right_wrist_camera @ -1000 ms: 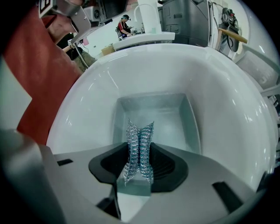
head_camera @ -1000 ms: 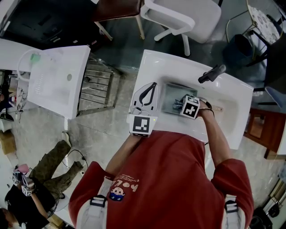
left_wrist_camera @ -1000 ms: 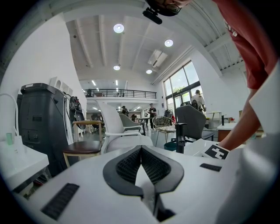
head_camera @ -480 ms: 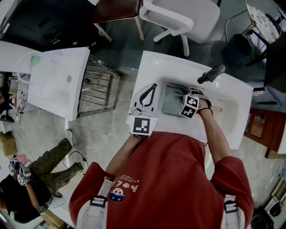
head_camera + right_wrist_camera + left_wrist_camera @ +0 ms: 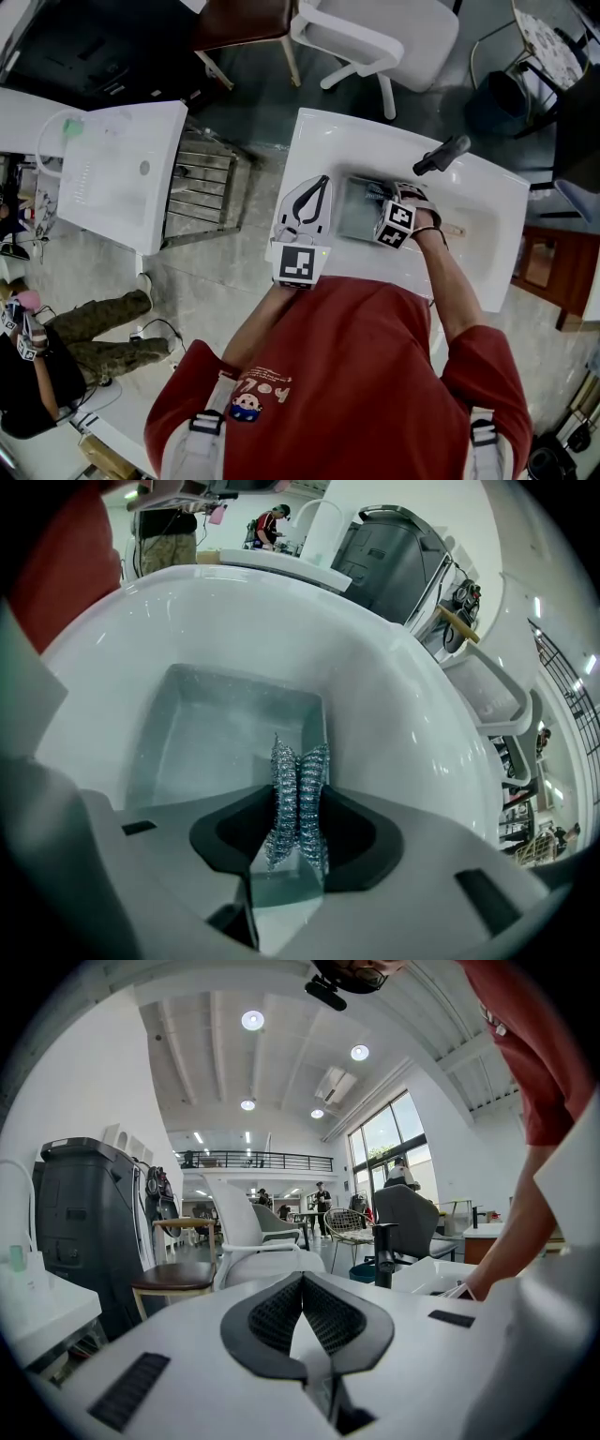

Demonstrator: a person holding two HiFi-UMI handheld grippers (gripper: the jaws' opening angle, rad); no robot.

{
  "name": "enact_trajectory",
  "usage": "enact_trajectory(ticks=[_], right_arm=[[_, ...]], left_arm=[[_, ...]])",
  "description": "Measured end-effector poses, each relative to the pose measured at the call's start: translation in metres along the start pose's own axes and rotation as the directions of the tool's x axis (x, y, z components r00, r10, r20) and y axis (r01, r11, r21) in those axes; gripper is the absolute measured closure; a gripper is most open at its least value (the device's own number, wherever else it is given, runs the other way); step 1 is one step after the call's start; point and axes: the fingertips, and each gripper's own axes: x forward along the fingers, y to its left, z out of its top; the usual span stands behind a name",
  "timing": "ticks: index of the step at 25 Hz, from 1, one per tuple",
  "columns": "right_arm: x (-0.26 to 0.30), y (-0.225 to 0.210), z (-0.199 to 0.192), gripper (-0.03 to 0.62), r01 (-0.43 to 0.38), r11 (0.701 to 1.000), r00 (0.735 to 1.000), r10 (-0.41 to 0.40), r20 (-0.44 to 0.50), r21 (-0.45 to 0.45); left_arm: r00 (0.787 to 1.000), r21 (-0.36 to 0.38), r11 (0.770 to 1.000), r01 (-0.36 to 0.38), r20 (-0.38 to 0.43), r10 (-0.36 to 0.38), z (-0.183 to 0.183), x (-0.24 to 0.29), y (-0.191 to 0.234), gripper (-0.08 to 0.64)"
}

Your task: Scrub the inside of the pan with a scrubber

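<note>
Scrubbing appears under way: the right gripper (image 5: 386, 199), jaws clamped on a silvery wire-mesh scrubber (image 5: 298, 789), hangs over the rectangular grey metal pan (image 5: 354, 211) at frame centre (left gripper (image 5: 302, 1283) jaws together, empty), and the next stroke probably needs downward pressure.

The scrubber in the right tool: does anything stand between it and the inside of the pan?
Nothing visible does. The right tool holds the scrubber over the open pan, whose bare bottom lies directly ahead.
</note>
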Motion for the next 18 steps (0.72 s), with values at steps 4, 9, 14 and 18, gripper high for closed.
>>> enact_trajectory(ticks=[4, 9, 14, 18], right_arm=[[-0.021, -0.009, 0.004, 0.428, -0.028, 0.998, 0.998, 0.026, 0.048, 0.055], [-0.054, 0.001, -0.002, 0.428, -0.217, 0.973, 0.975, 0.212, 0.065, 0.081], [-0.065, 0.035, -0.02, 0.428, -0.409, 0.906, 0.913, 0.408, 0.031, 0.109], [-0.061, 0.068, -0.026, 0.428, -0.508, 0.851, 0.86, 0.51, 0.024, 0.134]], left_arm=[[1.0, -0.023, 1.0, 0.006, 0.01, -0.005, 0.007, 0.002, 0.001, 0.545], [1.0, -0.032, 0.999, 0.015, 0.009, -0.014, 0.008, 0.005, -0.002, 0.545], [1.0, -0.03, 0.999, 0.022, 0.019, -0.022, 0.012, 0.009, -0.009, 0.545], [1.0, -0.007, 1.0, 0.026, 0.003, -0.026, 0.004, 0.009, -0.011, 0.545]])
